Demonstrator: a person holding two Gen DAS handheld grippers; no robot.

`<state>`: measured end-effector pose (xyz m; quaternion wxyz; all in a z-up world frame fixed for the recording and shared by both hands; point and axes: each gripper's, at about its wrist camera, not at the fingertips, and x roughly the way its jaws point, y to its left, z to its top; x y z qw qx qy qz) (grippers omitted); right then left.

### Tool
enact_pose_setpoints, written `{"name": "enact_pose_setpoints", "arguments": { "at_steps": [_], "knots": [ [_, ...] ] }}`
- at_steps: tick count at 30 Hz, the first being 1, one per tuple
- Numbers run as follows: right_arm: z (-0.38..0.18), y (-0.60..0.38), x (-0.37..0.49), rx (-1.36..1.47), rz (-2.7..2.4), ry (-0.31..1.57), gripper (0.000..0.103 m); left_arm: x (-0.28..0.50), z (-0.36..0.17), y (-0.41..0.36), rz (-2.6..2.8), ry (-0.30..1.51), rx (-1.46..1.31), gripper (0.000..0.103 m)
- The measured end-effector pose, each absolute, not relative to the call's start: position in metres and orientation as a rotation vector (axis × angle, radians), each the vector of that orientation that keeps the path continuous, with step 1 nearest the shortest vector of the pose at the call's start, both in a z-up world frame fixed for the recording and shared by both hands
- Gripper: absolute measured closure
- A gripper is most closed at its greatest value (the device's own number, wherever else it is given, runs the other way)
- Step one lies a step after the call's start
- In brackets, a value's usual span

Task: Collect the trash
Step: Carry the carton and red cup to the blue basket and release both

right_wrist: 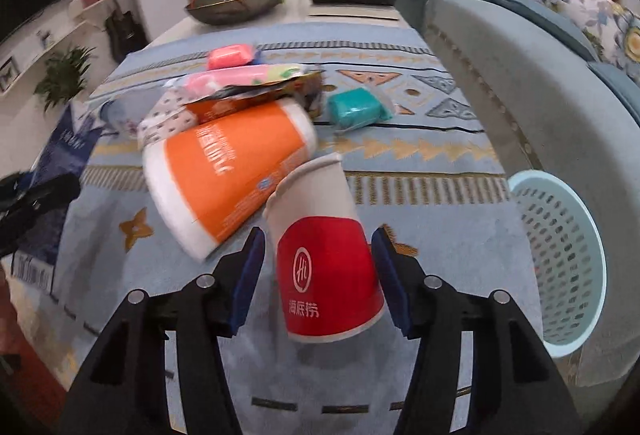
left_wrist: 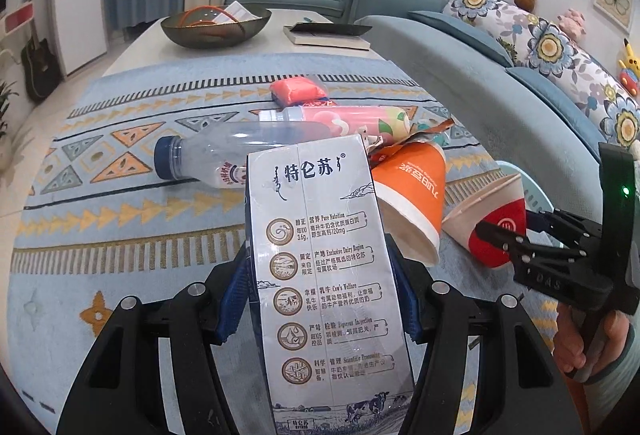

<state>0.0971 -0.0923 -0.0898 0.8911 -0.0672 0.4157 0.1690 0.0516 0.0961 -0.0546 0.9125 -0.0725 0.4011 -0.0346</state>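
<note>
Left wrist view: my left tongs point(left_wrist: 320, 299) clamp the milk carton point(left_wrist: 324, 275). My right tongs point(right_wrist: 320, 283) stand half open around the red cup point(right_wrist: 324, 275), pads apart from it; the basket point(right_wrist: 560, 255) sits at three o'clock.

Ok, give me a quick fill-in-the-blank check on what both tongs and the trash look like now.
1. The left tongs clamp a milk carton printed with drawings of ____.
2. The paper cup between the right tongs is white and ____.
3. The clear bottle on the rug has a ____ cap.
4. The perforated basket stands beside the ____.
Missing: cows; red; blue; sofa.
</note>
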Motion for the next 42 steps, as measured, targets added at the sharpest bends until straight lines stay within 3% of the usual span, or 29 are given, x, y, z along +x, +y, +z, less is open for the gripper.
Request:
{"name": "enact_pose_setpoints", "arguments": {
  "at_steps": [12,16,23,32,42],
  "knots": [
    [-0.098,-0.096,0.093,-0.057,0.423,0.949,0.050,0.053,-0.055,0.091,-0.096,0.819,-0.159,0.044],
    [-0.098,-0.097,0.095,-0.048,0.403,0.959,0.060,0.053,-0.055,0.083,-0.119,0.815,-0.162,0.044],
    [-0.066,-0.118,0.081,-0.028,0.354,0.823,0.060,0.059,-0.036,0.053,-0.160,0.770,-0.114,0.044],
    [-0.002,-0.229,0.067,0.188,0.107,0.580,0.060,0.085,0.021,-0.034,-0.307,0.677,-0.069,0.044],
    [-0.014,-0.340,0.085,0.279,-0.151,0.629,0.060,0.132,0.030,-0.162,-0.457,0.669,0.016,0.044]
  ]
}}
